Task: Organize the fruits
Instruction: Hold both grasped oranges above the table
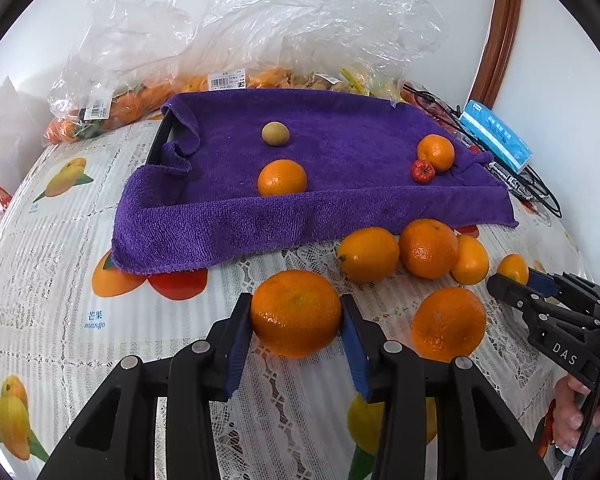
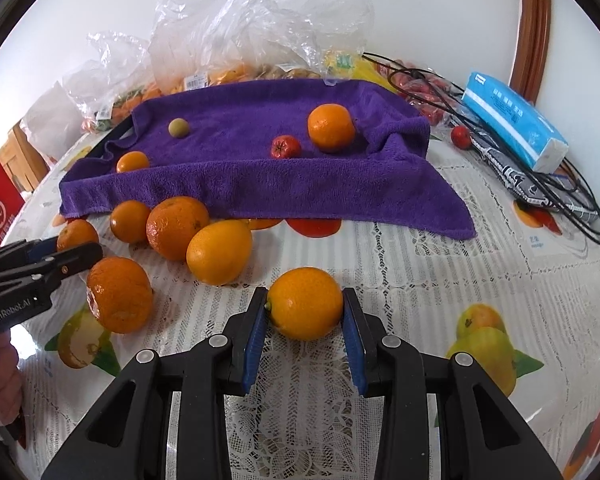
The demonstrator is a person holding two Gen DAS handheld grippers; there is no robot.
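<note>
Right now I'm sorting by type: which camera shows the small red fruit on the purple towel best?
The right wrist view: the small red fruit sits near mid-frame, clear of the orange beside it, its ribbed skin visible. In the left wrist view the fruit is smaller, off to the right, up against that orange.

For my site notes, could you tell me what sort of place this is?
Probably a home dining table: a fruit-print tablecloth under lace, shop produce bags with price labels by the wall, and a tissue pack.
</note>
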